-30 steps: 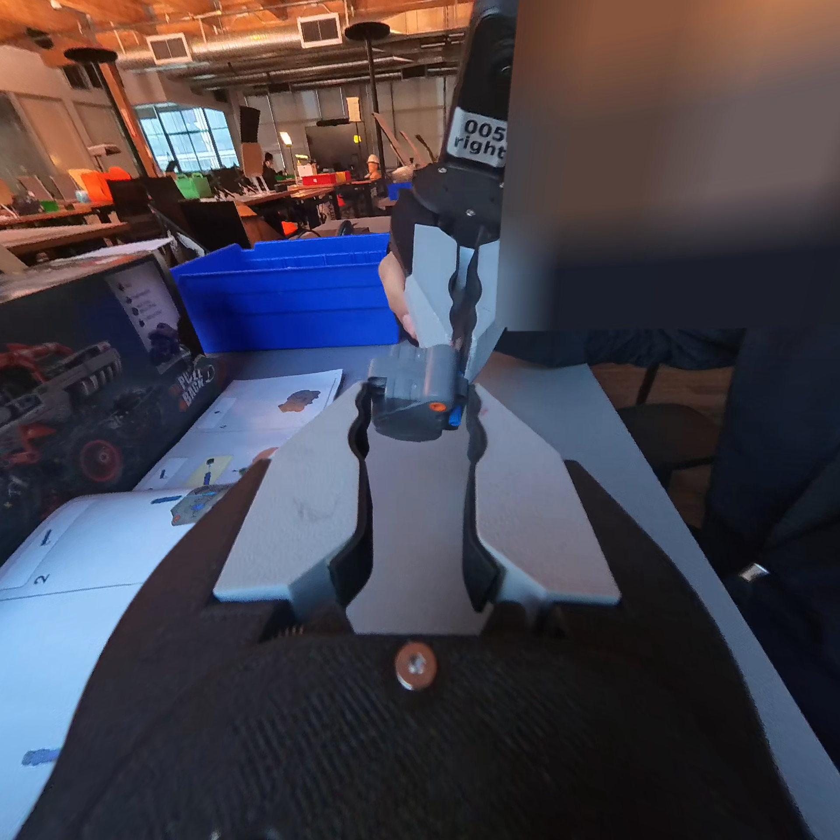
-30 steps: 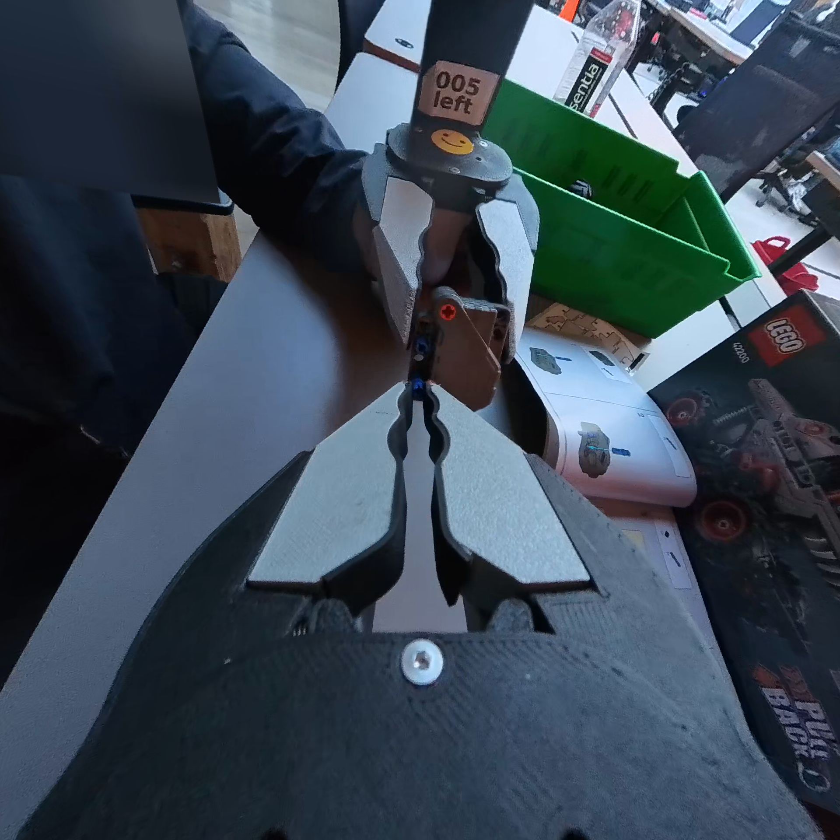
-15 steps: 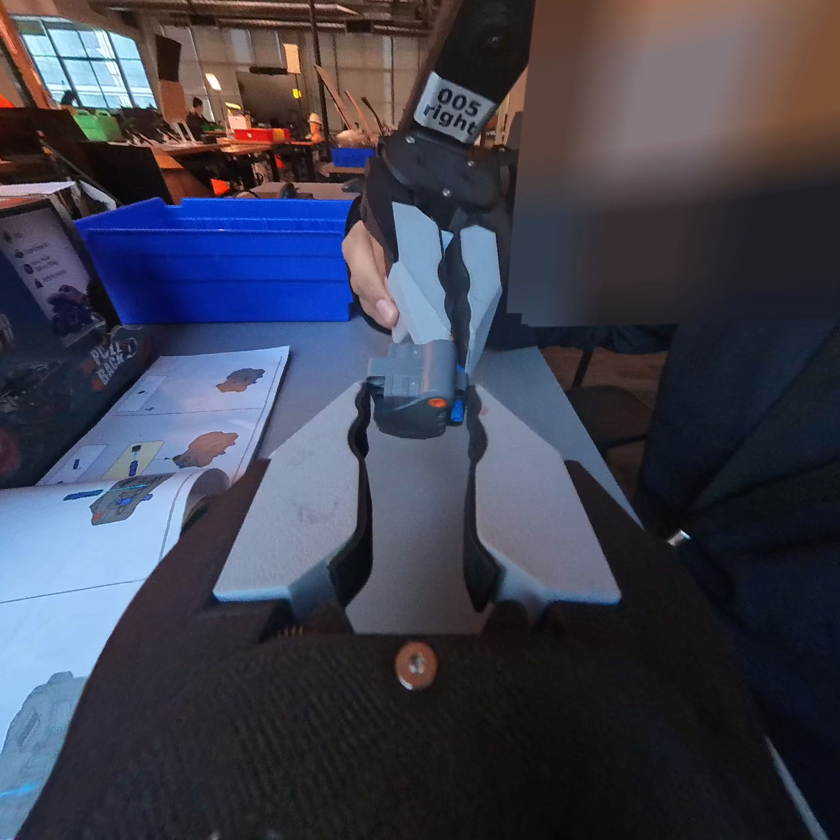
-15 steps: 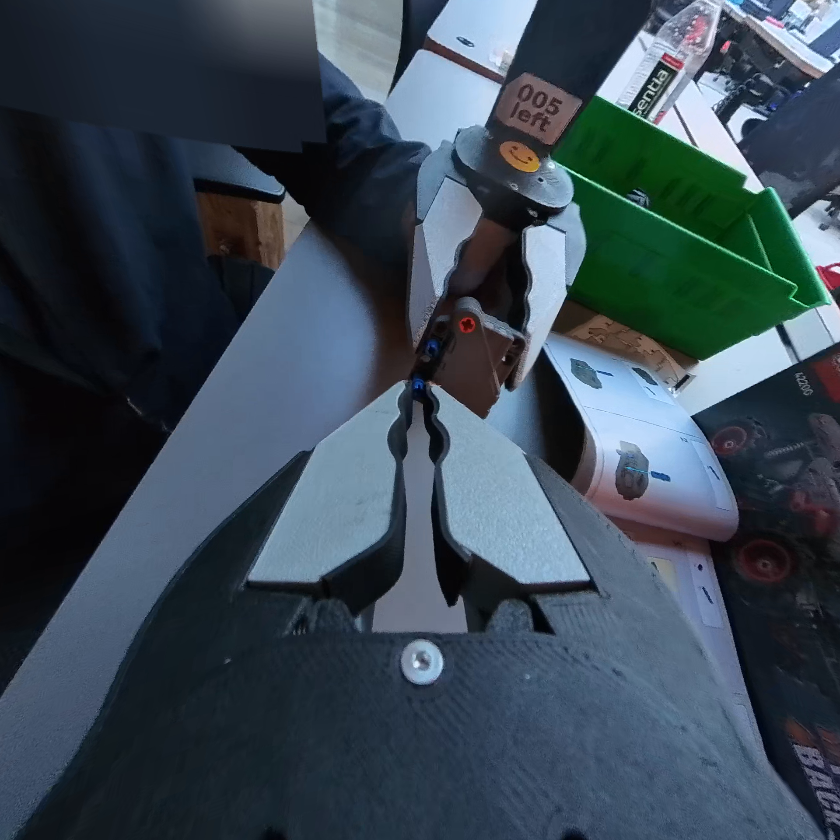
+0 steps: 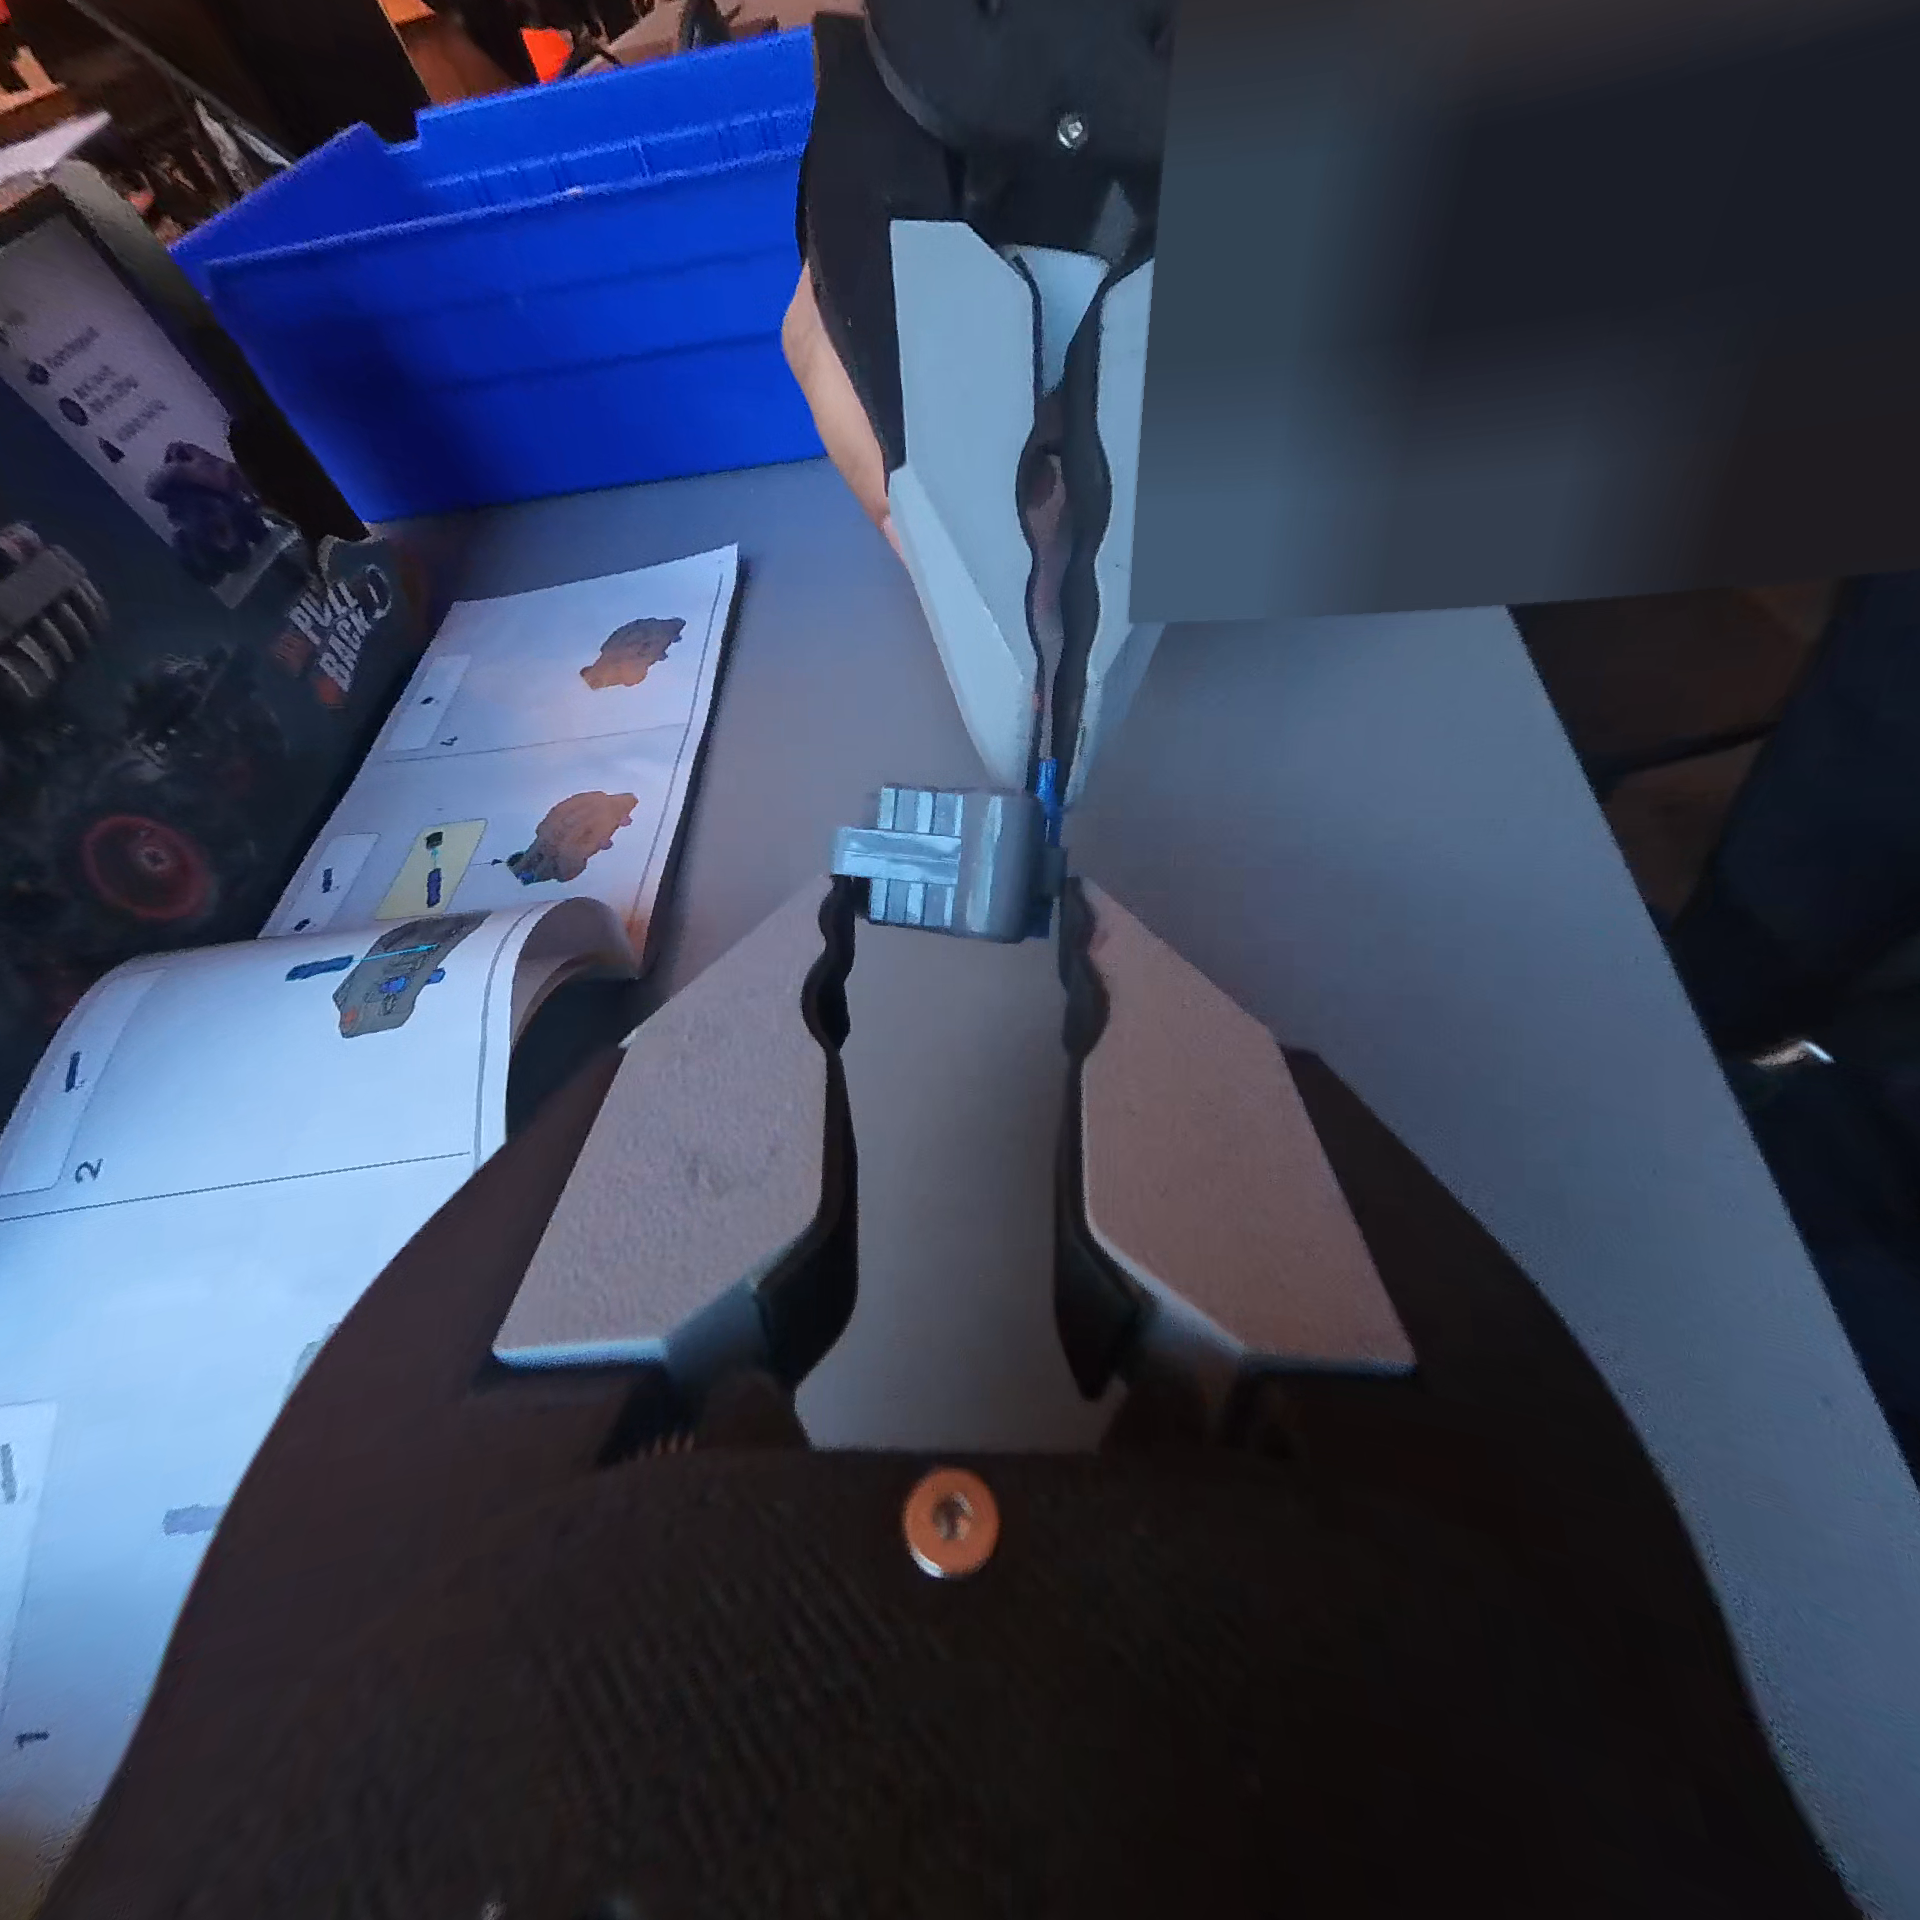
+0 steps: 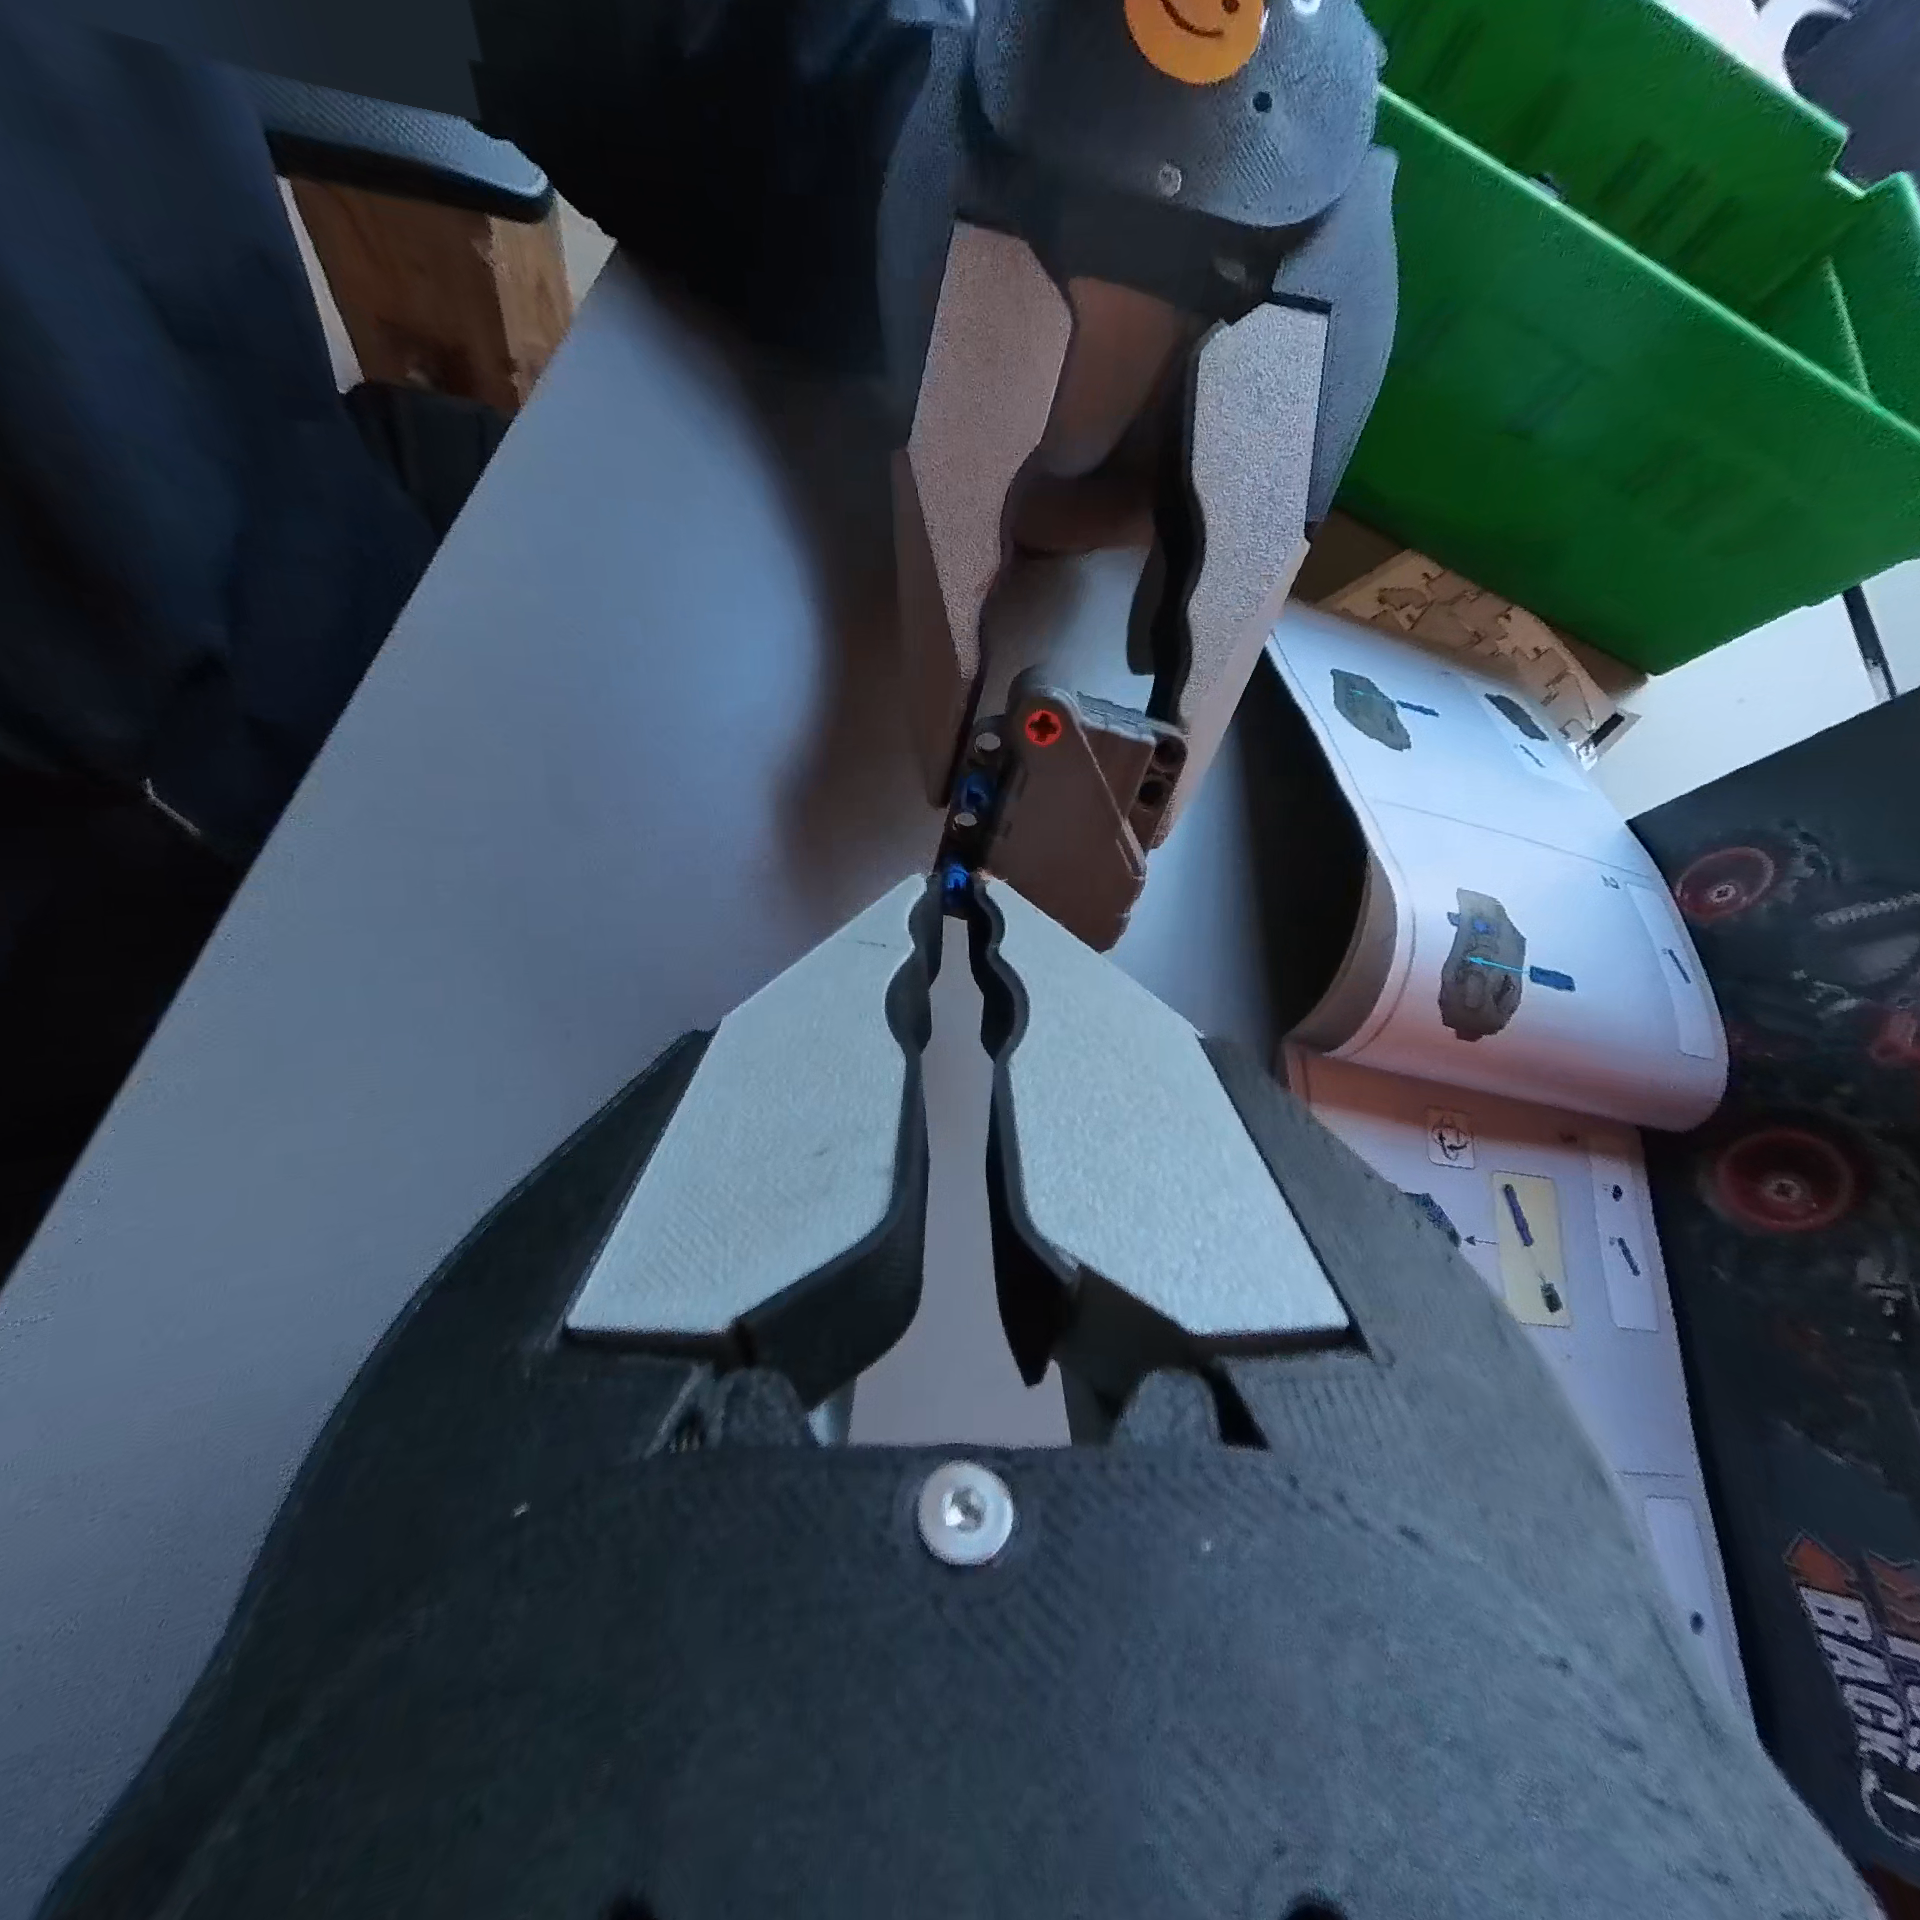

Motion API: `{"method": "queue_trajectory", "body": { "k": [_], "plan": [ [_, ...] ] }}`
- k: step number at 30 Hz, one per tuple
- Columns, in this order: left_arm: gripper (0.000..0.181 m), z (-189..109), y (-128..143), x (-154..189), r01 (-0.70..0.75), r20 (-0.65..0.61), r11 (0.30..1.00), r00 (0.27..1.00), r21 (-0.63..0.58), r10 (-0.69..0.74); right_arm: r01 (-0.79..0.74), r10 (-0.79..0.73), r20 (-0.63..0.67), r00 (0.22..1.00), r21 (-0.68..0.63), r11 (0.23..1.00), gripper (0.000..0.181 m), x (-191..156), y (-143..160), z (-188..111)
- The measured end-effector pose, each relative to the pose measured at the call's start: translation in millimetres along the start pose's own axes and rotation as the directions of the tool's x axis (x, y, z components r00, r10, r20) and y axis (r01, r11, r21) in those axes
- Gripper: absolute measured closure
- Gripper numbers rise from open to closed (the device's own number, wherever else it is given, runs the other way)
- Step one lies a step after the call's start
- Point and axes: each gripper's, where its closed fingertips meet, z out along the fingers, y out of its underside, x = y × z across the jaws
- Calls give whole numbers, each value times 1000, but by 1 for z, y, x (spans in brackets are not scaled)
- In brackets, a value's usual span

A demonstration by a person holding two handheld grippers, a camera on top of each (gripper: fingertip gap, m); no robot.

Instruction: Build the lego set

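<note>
Blue bin [image 5: 540,312] nearer, contents hidden.

I am drawing my right gripper [image 6: 954,896] and left gripper [image 5: 951,896] closer together, tipping the grey motor block [image 5: 951,868] so its ribbed top is now facing my left camera, its orange dot going out of sight.

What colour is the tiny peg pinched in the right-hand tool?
Blue. The peg shows best in the right wrist view, pinched at the right tool's tips.
</note>
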Motion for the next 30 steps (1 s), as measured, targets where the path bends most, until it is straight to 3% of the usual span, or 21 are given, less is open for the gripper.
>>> {"method": "queue_trajectory", "body": {
  "k": [9, 19, 30],
  "plan": [
    [145, 2, 14, -13, 13, 80, 996, 997, -88, -6, -39, 38, -43, 998, -28, 999, 180, 11, 15, 10],
    [144, 6, 29, -16, -65, 117, 978, 989, -200, 90, -52, 47, -48, 998, -99, 994, 179, 11, 31, 23],
    [145, 5, 35, -22, -27, 140, 973, 988, -227, 60, -93, 88, -66, 994, -81, 992, 180, 17, 32, 23]
  ]
}}
